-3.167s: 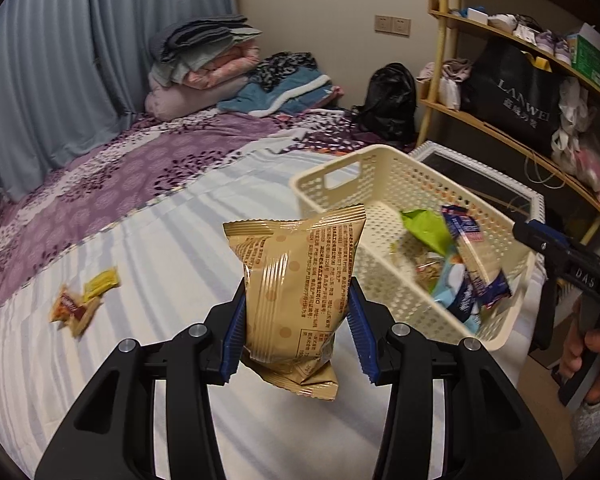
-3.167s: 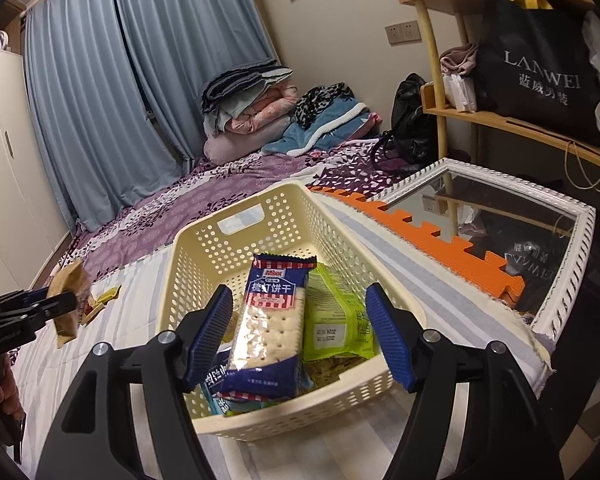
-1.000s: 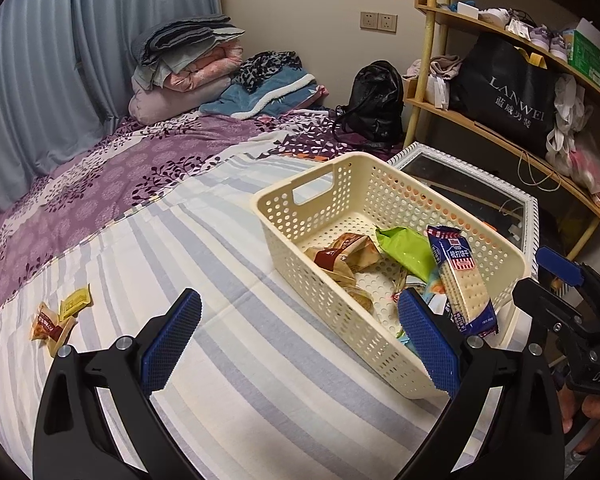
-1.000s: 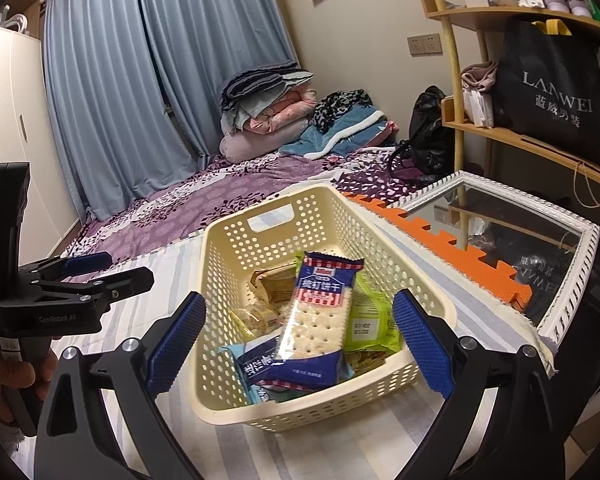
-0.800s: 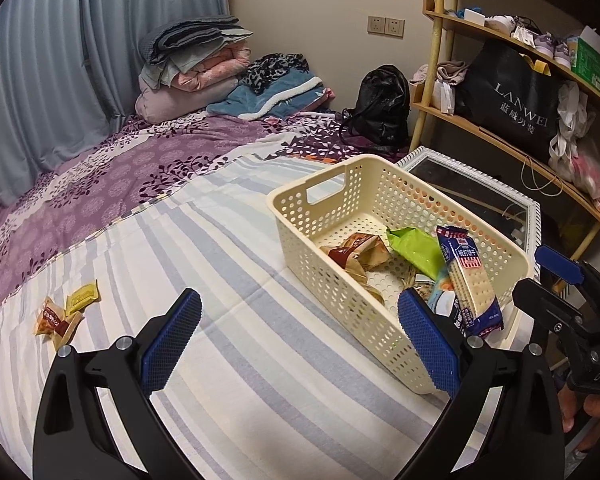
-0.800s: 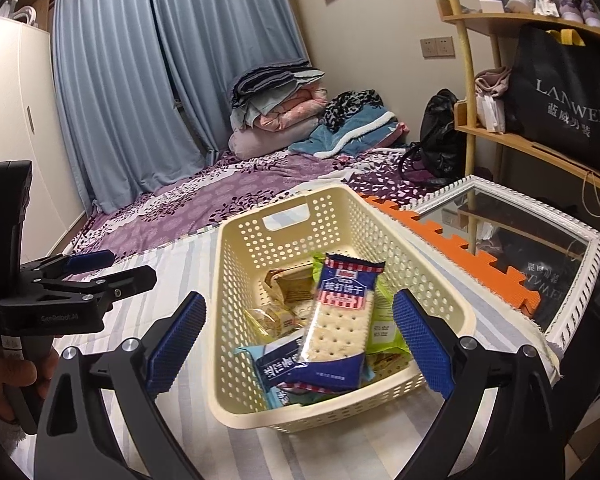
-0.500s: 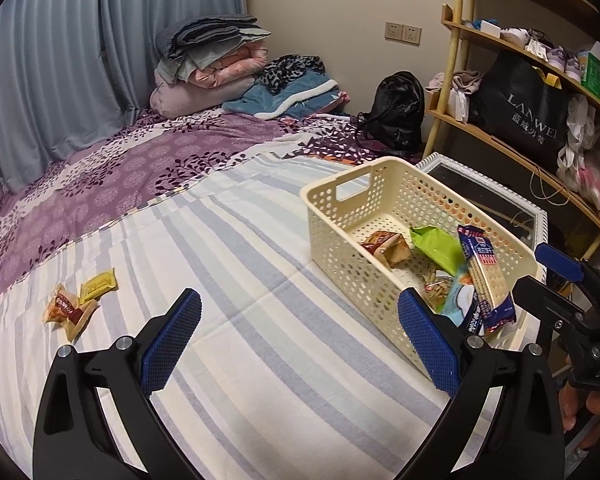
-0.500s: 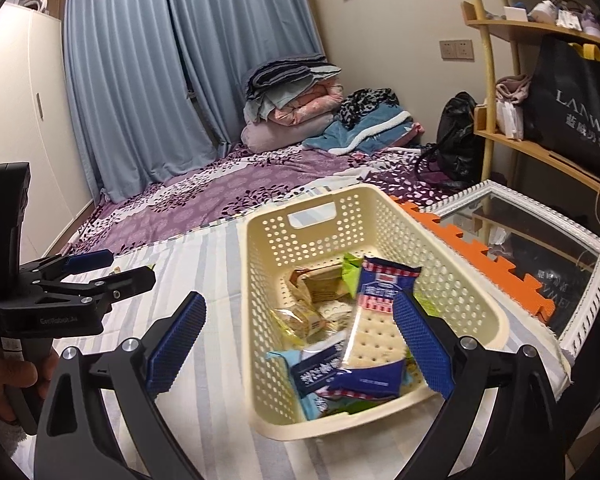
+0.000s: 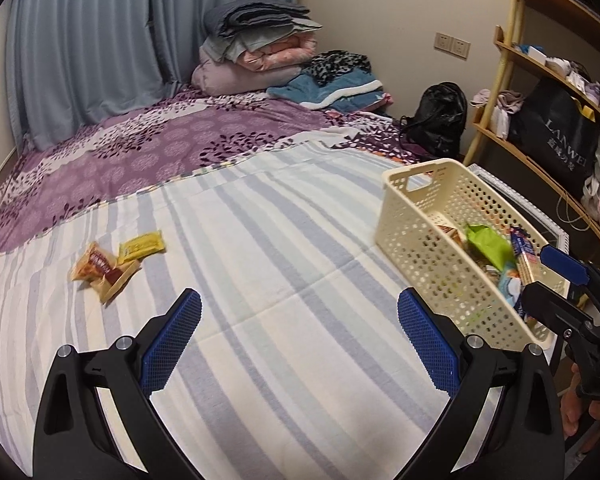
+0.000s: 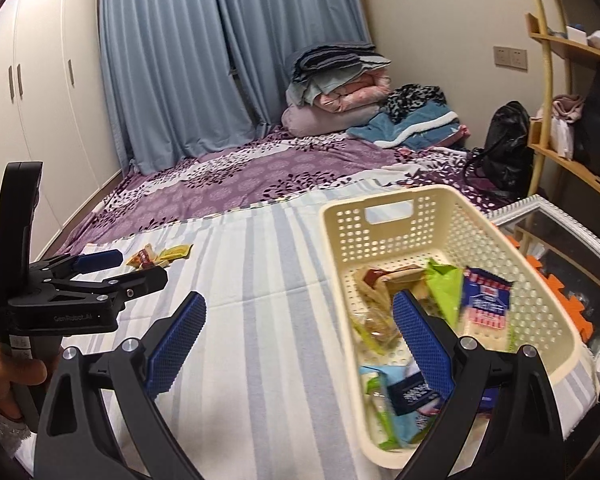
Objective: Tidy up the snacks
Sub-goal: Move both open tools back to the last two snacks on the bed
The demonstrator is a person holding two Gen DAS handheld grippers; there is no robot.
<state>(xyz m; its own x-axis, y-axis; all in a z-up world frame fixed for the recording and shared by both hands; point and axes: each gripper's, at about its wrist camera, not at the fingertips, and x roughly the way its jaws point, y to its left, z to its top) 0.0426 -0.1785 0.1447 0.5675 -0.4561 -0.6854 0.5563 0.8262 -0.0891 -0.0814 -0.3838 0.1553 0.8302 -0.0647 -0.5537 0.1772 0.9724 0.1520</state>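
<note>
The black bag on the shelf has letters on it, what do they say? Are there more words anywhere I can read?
"LANWE": white letters on the black bag; the rest runs off unclear, and the smaller line under it is too small to read.
"GenRobot.AI": on the body of the left hand-held gripper, seen from the right wrist.
"DAS": on the right hand-held gripper, partly cut off.
Snack packets on the bed and those in the basket: print too blurred to read.

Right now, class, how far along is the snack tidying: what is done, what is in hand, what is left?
Done: several packets sit in the basket. In hand: nothing; the left gripper and right gripper are both open and hold nothing. Left: the yellow packet and the orange packets lie on the striped sheet.
</note>
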